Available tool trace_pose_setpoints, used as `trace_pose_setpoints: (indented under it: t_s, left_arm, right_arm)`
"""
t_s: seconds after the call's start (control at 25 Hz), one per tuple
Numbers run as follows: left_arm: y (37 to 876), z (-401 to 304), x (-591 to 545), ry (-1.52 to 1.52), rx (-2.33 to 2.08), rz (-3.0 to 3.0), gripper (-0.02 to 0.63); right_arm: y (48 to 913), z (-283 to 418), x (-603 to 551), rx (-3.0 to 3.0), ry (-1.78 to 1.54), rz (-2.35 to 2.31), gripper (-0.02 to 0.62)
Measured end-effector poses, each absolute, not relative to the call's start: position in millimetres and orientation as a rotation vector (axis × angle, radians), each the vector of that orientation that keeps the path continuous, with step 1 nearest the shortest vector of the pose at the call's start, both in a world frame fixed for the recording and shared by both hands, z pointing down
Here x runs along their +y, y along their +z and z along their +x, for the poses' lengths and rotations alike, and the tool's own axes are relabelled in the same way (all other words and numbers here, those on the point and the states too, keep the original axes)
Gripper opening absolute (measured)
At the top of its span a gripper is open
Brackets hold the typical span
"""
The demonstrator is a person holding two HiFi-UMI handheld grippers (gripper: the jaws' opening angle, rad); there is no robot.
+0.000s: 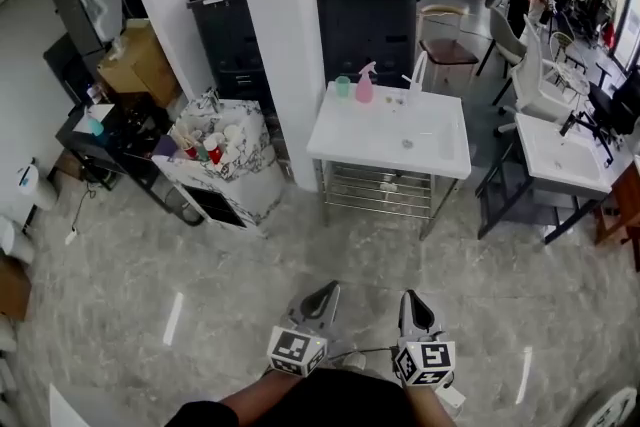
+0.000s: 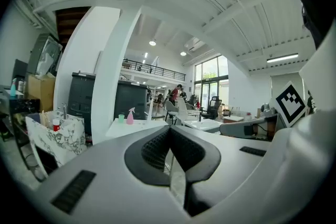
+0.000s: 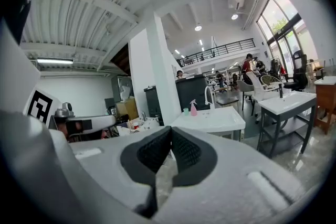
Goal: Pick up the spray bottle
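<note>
A pink spray bottle stands upright at the back of a white sink table, next to a small green cup. It also shows far off as the pink spray bottle in the left gripper view and the pink spray bottle in the right gripper view. My left gripper and right gripper hang low at the bottom of the head view, well short of the table. Both are shut with nothing between the pads.
A white pillar rises left of the sink table. A patterned box full of small items sits left of the pillar. A second white sink table and chairs stand at the right. People stand far behind.
</note>
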State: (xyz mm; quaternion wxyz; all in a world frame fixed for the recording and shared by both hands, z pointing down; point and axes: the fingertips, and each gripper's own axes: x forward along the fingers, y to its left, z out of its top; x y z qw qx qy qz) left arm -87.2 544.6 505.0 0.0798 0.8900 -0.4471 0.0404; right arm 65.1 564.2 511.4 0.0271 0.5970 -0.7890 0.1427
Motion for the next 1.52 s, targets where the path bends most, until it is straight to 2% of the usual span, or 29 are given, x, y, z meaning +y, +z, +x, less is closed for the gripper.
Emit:
trace_pose_setpoints:
  t_s: [0.32,0.72,0.92,1.52]
  left_arm:
    - [516.9,-83.8,522.8,0.151,-1.387,2.613,0.017]
    - [523.2,-45.3,443.9,0.152,-1.288,2.681,0.017]
    - [519.1,-42.9,380.2,0.065,-1.249,2.698,0.017]
    - [530.0,-83.0,165.5,0.090,-1.156,2.654,0.017]
  right_arm:
    - [527.3,63.7,547.0,-2.454,0.500,1.757,-0.002]
    - [527.5,80.3,472.7,-2.466,0.465,1.741,-0.002]
    - [532.3,80.2,410.4,-2.432,0.450,1.719,-0.002]
    - [514.5,52.0,181.6,-2.318,0.447,1.832,-0.002]
